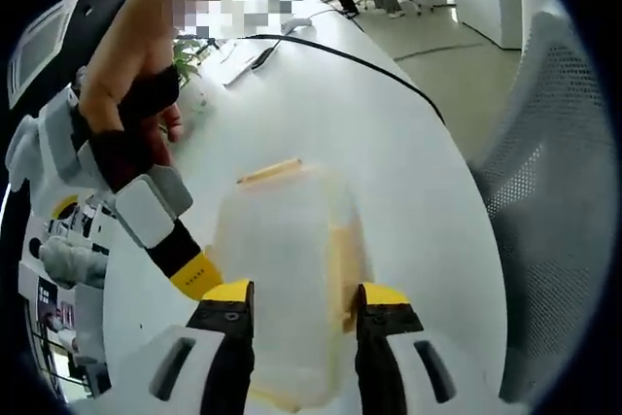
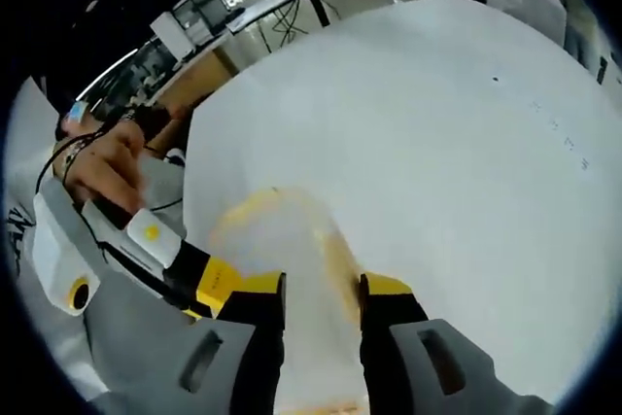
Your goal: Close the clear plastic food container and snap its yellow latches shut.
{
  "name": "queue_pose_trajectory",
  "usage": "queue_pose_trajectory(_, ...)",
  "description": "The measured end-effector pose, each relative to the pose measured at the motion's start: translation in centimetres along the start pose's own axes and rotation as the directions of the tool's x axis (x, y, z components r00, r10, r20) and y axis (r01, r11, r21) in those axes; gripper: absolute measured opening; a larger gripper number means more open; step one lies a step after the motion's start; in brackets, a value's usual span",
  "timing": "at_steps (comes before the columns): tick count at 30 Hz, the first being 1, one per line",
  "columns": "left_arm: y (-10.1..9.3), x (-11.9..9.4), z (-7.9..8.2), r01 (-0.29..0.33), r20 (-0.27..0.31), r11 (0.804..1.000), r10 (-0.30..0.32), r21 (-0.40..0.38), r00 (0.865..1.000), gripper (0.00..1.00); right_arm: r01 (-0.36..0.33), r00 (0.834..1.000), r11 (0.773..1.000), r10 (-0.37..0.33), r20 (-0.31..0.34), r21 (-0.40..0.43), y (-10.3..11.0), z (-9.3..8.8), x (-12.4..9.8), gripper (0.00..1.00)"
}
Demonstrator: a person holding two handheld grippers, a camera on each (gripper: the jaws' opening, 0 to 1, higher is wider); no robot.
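container [image 1: 287, 274]: clear plastic, yellow latch [image 1: 269, 173], on white tabletop [image 1: 408, 172] | left claw [image 1: 303, 300]: jaws straddle container, grip unclear | right claw [image 2: 323, 291]: jaws flank container, grip unclear | other claw beside container's left

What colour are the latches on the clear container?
Yellow. The latches on the clear container show best in the left gripper view.

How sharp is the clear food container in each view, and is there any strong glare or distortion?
Left gripper view: the container is soft but readable, its yellow latch distinct; the fisheye bends the table edge. Right gripper view: the container is a blurred pale smear against the bright, washed-out table.
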State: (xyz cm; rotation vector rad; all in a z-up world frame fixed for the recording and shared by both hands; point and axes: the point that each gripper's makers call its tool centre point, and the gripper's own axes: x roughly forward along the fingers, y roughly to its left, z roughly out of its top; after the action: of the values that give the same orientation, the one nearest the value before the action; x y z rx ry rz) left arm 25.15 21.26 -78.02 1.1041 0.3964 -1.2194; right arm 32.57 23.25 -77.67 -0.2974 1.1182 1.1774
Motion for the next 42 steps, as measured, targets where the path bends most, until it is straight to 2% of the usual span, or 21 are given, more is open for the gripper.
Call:
queue_pose_trajectory(8,0.0,0.0,0.0,-0.007,0.040,0.999,0.009,-0.043,0.999,0.34,0.008,1.000,1.000,-0.008,0.005,-0.012,-0.1,0.0,0.0,0.26)
queue_pose_trajectory(11,0.1,0.0,0.0,-0.001,0.039,0.999,0.003,-0.034,0.999,0.35,0.009,1.000,1.000,-0.009,0.006,-0.009,-0.1,0.1,0.0,0.26)
queue_pose_trajectory(12,0.0,-0.1,0.1,0.024,0.045,0.997,-0.021,-0.068,0.999,0.35,0.008,1.000,1.000,-0.008,0.006,-0.008,-0.1,0.1,0.0,0.26)
queue_pose_trajectory(13,0.2,-0.1,0.1,0.036,0.053,0.997,-0.033,-0.061,0.998,0.36,0.008,1.000,1.000,-0.008,0.005,-0.007,-0.1,0.1,0.0,0.26)
queue_pose_trajectory(14,-0.1,-0.3,0.3,0.078,0.070,0.992,-0.071,-0.102,0.995,0.36,0.001,1.000,1.000,-0.001,0.000,-0.001,0.0,0.0,0.0,0.26)
queue_pose_trajectory(15,0.1,-0.4,0.6,0.094,0.090,0.981,-0.080,-0.169,0.993,0.35,-0.005,1.000,1.000,0.005,-0.002,-0.003,0.2,-0.1,0.0,0.26)
queue_pose_trajectory(16,0.0,-0.8,0.8,0.116,0.105,0.974,-0.097,-0.196,0.990,0.34,-0.007,1.000,1.000,0.007,-0.004,-0.006,0.3,-0.2,0.1,0.26)
queue_pose_trajectory(19,0.1,-0.7,0.5,0.108,0.097,0.985,-0.095,-0.138,0.991,0.34,-0.005,1.000,1.000,0.006,0.002,-0.023,0.4,-0.2,0.1,0.26)
queue_pose_trajectory(28,0.0,-0.6,0.6,0.083,0.068,0.989,-0.075,-0.121,0.995,0.33,-0.007,1.000,1.000,0.007,-0.001,-0.015,0.4,0.0,0.2,0.25)
queue_pose_trajectory(30,0.0,-0.5,0.5,0.071,0.058,0.993,-0.065,-0.099,0.996,0.33,-0.007,1.000,1.000,0.007,-0.002,-0.012,0.3,0.0,0.2,0.25)
queue_pose_trajectory(31,0.3,-0.3,0.4,0.035,0.046,0.994,-0.030,-0.101,0.998,0.31,-0.007,1.000,1.000,0.007,-0.001,-0.013,0.4,0.0,0.2,0.25)
queue_pose_trajectory(32,-0.1,-0.3,0.7,0.035,0.046,0.998,-0.033,-0.056,0.998,0.31,-0.004,1.000,1.000,0.004,-0.003,-0.002,0.3,0.0,0.1,0.24)
queue_pose_trajectory(33,-0.1,-0.3,1.0,0.036,0.051,0.997,-0.033,-0.062,0.998,0.31,-0.005,1.000,1.000,0.005,-0.002,-0.005,0.3,0.0,0.1,0.24)
queue_pose_trajectory(35,-0.1,-0.1,0.5,0.040,0.066,0.997,-0.036,-0.065,0.997,0.31,-0.005,1.000,1.000,0.005,-0.001,-0.005,0.2,0.0,0.2,0.24)
queue_pose_trajectory(42,0.1,-0.3,0.4,0.039,0.058,0.997,-0.035,-0.071,0.998,0.31,-0.017,1.000,1.000,0.017,-0.008,-0.008,0.2,0.0,0.2,0.23)
